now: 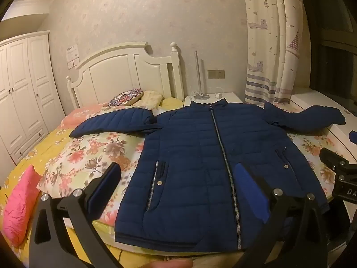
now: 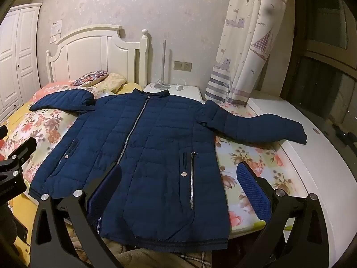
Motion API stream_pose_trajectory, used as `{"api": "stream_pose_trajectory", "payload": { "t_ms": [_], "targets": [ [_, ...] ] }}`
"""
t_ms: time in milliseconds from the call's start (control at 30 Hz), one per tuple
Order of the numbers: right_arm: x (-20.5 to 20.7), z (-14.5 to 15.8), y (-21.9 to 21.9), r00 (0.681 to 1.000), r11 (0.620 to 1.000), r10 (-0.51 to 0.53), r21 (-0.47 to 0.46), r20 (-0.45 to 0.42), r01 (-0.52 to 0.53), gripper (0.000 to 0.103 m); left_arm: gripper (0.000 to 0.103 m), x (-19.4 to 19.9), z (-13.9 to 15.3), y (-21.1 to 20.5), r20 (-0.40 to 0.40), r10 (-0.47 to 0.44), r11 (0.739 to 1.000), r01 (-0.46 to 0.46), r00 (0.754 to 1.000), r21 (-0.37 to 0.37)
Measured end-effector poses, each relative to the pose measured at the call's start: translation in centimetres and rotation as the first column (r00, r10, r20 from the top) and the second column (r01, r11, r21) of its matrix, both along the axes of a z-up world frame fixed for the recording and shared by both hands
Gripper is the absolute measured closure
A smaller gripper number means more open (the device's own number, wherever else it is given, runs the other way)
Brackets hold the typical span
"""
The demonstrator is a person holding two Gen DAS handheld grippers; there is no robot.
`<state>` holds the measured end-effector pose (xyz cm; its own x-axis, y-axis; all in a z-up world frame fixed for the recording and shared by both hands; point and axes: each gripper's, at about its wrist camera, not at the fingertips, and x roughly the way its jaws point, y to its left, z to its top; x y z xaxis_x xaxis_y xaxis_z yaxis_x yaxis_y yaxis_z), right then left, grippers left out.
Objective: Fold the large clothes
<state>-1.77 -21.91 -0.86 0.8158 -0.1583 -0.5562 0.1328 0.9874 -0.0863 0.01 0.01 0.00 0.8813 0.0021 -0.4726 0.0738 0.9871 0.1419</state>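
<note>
A navy quilted jacket [image 1: 191, 147] [image 2: 145, 134] lies flat and zipped on the flowered bed cover, collar toward the headboard, both sleeves spread out sideways. My left gripper [image 1: 178, 178] hovers open above the jacket's lower half, nothing between its blue-padded fingers [image 1: 104, 185]. The right gripper [image 2: 180, 178] is likewise open over the hem and right pocket, holding nothing; its left finger [image 2: 107, 187] is over the zipper, its right one over the bedspread. The right sleeve [image 2: 256, 127] reaches onto the white ledge.
A white headboard [image 1: 125, 71] and pillows [image 1: 131, 96] stand at the far end. A pink cushion [image 1: 17, 205] lies at the left. A white nightstand [image 2: 178, 89], curtain [image 2: 245, 44] and white window ledge [image 2: 312, 156] lie to the right; a wardrobe [image 1: 22, 84] is on the left.
</note>
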Motion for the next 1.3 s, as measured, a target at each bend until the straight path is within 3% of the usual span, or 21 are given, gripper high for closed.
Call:
{"api": "stream_pose_trajectory", "payload": {
  "t_ms": [1300],
  "targets": [
    [0.4, -0.9, 0.5, 0.999, 1.000, 0.028, 0.006, -0.020, -0.028, 0.004, 0.002, 0.5, -0.8, 0.2, -0.029, -0.003, 1.000, 0.003, 1.000, -0.005]
  ]
}}
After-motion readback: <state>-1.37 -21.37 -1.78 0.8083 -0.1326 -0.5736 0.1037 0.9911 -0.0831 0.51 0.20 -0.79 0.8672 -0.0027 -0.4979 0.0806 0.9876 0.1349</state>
